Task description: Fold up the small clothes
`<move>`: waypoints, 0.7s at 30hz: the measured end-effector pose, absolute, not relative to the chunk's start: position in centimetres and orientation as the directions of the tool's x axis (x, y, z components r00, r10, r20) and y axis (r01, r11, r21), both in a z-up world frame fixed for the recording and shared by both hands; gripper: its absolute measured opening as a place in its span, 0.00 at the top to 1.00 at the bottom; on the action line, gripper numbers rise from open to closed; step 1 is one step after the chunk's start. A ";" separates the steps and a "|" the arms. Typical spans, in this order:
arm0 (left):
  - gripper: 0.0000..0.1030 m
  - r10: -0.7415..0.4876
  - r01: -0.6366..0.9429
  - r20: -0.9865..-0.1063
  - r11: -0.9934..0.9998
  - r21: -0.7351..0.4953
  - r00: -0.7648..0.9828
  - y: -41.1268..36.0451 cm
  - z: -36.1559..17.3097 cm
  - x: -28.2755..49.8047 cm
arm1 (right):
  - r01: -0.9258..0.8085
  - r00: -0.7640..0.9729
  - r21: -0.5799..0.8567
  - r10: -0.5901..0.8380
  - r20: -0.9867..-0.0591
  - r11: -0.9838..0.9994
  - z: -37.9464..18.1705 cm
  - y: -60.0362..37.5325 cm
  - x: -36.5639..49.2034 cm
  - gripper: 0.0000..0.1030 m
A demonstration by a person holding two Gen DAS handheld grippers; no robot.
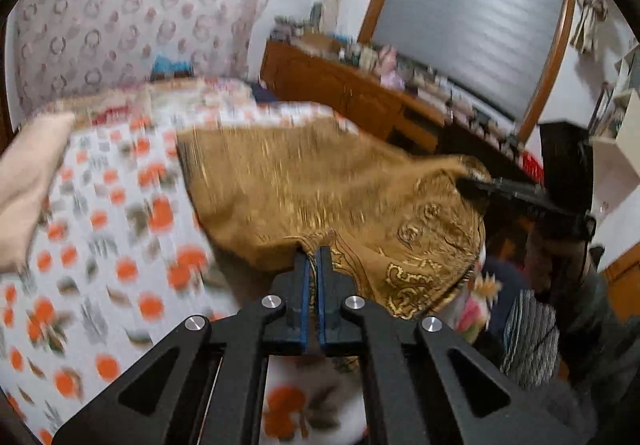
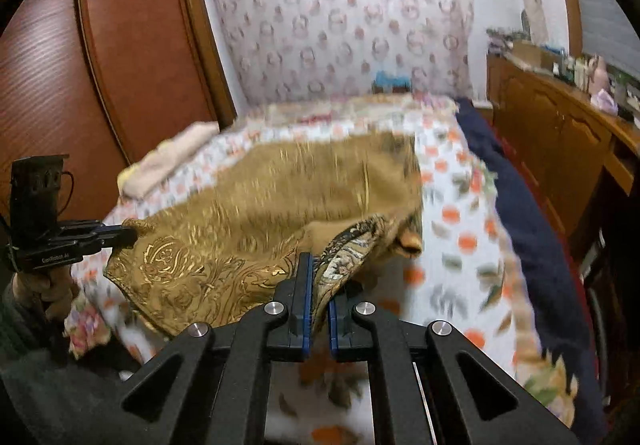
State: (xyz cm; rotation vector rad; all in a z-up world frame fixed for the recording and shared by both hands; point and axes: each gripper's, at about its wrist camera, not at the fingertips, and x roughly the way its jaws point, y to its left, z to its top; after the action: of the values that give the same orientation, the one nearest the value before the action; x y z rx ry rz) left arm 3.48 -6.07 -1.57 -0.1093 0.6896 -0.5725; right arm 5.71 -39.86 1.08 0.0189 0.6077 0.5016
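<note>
Wooden wardrobe doors [image 2: 120, 45] stand at far left, with a folded pale towel [image 2: 168, 161] lying on the bed's orange-flowered sheet [image 2: 460, 205] beside them. Between both tools hangs the golden-brown patterned cloth [image 2: 280, 197], lifted at its near edge; the left tool [image 1: 319, 251] and the right tool [image 2: 320, 265] are each clamped on a corner. A navy blanket [image 2: 532, 229] edges the bed; a cluttered wooden dresser [image 2: 560, 133] stands rightmost.

Your left gripper [image 1: 319, 251] and right gripper [image 2: 319, 265]: matte black frames, blue-edged pads, silver round screws. Dark green sleeve [image 2: 24, 329] on you.
</note>
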 end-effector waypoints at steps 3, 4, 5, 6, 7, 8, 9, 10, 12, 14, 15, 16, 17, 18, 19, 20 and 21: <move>0.96 -0.525 0.453 -0.541 0.849 -0.273 0.657 -5.7 -0.1 5.4 | -0.449 0.730 0.163 0.466 -0.500 0.878 2.7 -39.7 7.3 0.94; 0.96 -0.521 0.451 -0.534 0.852 -0.268 0.666 -5.7 0.3 6.2 | -0.451 0.733 0.174 0.475 -0.488 0.875 3.3 -39.7 8.2 0.94; 0.96 -0.513 0.445 -0.527 0.856 -0.262 0.678 -5.6 0.5 7.1 | -0.452 0.736 0.176 0.477 -0.480 0.875 3.7 -39.6 8.9 0.94; 0.96 -0.506 0.440 -0.523 0.861 -0.256 0.686 -5.5 0.7 7.8 | -0.454 0.740 0.171 0.477 -0.475 0.875 4.1 -39.4 9.8 0.94; 0.96 -0.495 0.431 -0.521 0.867 -0.250 0.695 -5.5 0.9 8.8 | -0.455 0.742 0.162 0.473 -0.475 0.876 4.3 -39.1 10.8 0.94; 0.96 -0.482 0.419 -0.521 0.875 -0.243 0.704 -5.4 0.9 9.7 | -0.452 0.744 0.154 0.467 -0.478 0.878 4.6 -38.9 11.8 0.94; 0.96 -0.470 0.410 -0.521 0.881 -0.235 0.712 -5.2 1.0 10.5 | -0.450 0.744 0.148 0.462 -0.482 0.880 4.7 -38.7 12.9 0.94; 0.96 -0.460 0.403 -0.523 0.887 -0.226 0.718 -5.1 0.9 11.4 | -0.448 0.744 0.139 0.455 -0.489 0.883 4.7 -38.3 13.9 0.94; 0.96 -0.439 0.390 -0.530 0.897 -0.209 0.726 -4.9 0.9 13.0 | -0.439 0.745 0.118 0.434 -0.507 0.891 4.6 -37.8 16.0 0.94; 0.96 -0.430 0.384 -0.538 0.901 -0.203 0.725 -5.0 0.8 14.4 | -0.428 0.743 0.103 0.414 -0.525 0.898 4.1 -37.1 17.9 0.94; 0.96 -0.423 0.379 -0.543 0.904 -0.199 0.725 -5.0 0.7 15.3 | -0.424 0.739 0.099 0.408 -0.536 0.900 3.8 -36.7 18.8 0.94; 0.96 -0.419 0.374 -0.546 0.906 -0.198 0.725 -5.0 0.6 16.0 | -0.424 0.736 0.095 0.404 -0.543 0.900 3.9 -35.8 19.4 0.94; 0.96 -0.416 0.371 -0.551 0.907 -0.198 0.723 -5.0 0.4 16.8 | -0.422 0.734 0.090 0.398 -0.551 0.902 3.8 -35.4 20.0 0.94; 0.96 -0.411 0.364 -0.558 0.910 -0.199 0.721 -5.0 0.2 17.6 | -0.418 0.731 0.088 0.393 -0.557 0.904 3.9 -34.9 20.3 0.94; 0.96 -0.406 0.359 -0.566 0.912 -0.200 0.717 -5.0 0.0 18.5 | -0.415 0.727 0.093 0.391 -0.565 0.905 3.7 -34.6 21.0 0.94; 0.96 -0.400 0.355 -0.577 0.914 -0.195 0.712 -5.1 -0.3 19.3 | -0.413 0.722 0.096 0.390 -0.572 0.906 3.6 -34.4 21.4 0.94; 0.96 -0.395 0.353 -0.584 0.916 -0.192 0.709 -5.1 -0.5 19.8 | -0.404 0.722 0.087 0.376 -0.581 0.911 3.5 -34.2 21.7 0.94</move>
State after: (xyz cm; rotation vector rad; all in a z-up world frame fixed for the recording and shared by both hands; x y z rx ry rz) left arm 19.78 -5.12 -0.47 -0.0679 0.6634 -0.4154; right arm 21.74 -34.18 3.53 -0.0466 0.6314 0.4309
